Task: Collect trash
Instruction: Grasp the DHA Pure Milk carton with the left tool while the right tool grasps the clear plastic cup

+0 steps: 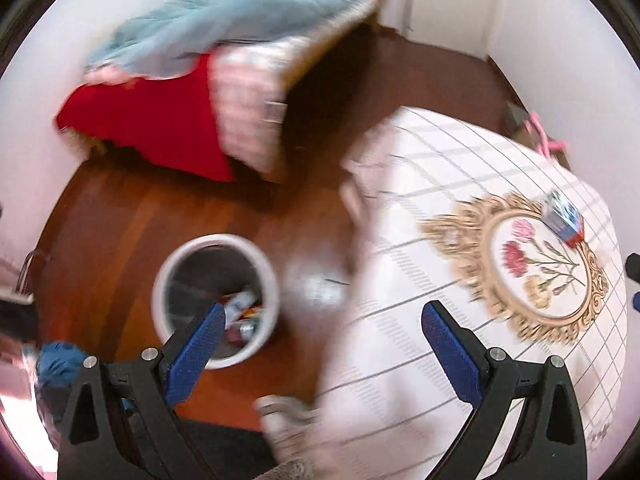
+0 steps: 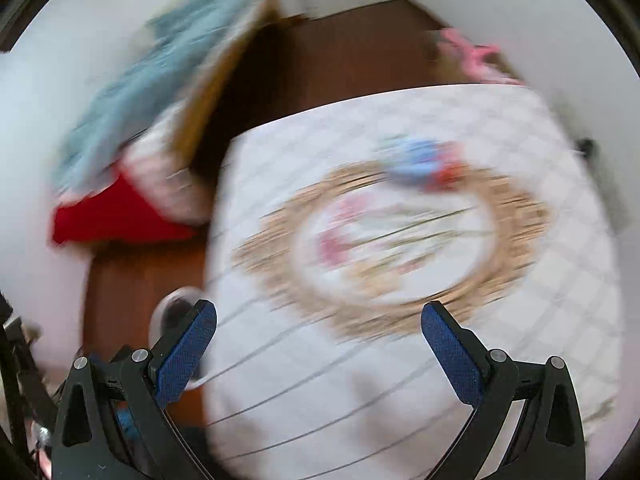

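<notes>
Left wrist view: both claws, left claw and right claw, agape, empty; bin beside table edge.

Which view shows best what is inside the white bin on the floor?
The left wrist view. There the bin is seen from above, its mouth open to the camera, with wrappers lying inside. In the right wrist view the bin is only a blurred rim at the table edge, partly hidden behind a finger.

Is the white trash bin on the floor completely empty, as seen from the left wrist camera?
No, the white trash bin on the wooden floor already holds several crumpled wrappers at its bottom.
</notes>
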A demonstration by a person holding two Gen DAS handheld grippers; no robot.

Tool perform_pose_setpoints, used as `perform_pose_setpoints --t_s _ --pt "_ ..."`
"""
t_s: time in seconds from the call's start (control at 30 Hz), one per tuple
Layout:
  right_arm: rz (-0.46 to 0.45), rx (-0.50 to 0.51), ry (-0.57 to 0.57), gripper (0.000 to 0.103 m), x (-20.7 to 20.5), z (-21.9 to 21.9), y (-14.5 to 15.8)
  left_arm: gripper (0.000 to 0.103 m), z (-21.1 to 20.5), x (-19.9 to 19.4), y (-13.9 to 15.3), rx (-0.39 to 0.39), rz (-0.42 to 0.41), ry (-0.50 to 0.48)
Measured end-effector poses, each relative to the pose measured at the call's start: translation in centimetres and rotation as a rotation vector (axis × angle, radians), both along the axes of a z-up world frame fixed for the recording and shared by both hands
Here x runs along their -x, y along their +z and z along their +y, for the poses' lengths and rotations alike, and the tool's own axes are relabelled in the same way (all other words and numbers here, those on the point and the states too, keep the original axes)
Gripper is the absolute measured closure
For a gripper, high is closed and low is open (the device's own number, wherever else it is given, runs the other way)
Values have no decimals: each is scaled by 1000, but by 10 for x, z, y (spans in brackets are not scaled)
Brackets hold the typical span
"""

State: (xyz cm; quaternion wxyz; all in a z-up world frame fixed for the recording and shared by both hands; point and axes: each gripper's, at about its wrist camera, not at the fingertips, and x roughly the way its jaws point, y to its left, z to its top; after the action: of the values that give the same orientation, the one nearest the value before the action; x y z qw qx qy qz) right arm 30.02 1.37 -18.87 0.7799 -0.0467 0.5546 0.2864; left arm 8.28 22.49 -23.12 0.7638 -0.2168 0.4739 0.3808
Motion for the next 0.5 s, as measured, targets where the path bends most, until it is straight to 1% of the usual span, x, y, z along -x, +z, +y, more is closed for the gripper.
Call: perform_pose_setpoints --t_s 0.13,0.17,0.2,0.27,0.3,0.37,0.4,0.43,0.47,0.5 --pt "2 69 -135 0 -87 -38 -25 3 -18 -90 -27 24 52 -94" --pt "18 76 -163 2 -108 -47 -34 2 -22 -108 -33 28 61 -113" --pt "43 72 -187 8 -127 -54 -44 2 -26 -132 -40 39 80 -142" --pt "76 68 -212 14 -152 -59 -61 3 -30 -164 -50 63 103 -178" --pt "81 67 -220 15 -160 -59 -67 3 -32 -177 -52 57 108 -198" --pt "96 71 -224 17 -178 -60 -84 3 -42 -200 -55 15 128 -270" --pt "104 68 -221 20 -181 -59 -89 3 -52 -215 -56 -36 150 -345" --pt "117 60 -215 22 -186 -59 -94 3 -60 -226 -56 -75 165 -404" --pt "127 53 -206 27 -189 -57 -100 3 -68 -235 -56 -112 178 -471" --pt "133 50 -195 32 -191 -56 -105 2 -79 -246 -56 -151 194 -576"
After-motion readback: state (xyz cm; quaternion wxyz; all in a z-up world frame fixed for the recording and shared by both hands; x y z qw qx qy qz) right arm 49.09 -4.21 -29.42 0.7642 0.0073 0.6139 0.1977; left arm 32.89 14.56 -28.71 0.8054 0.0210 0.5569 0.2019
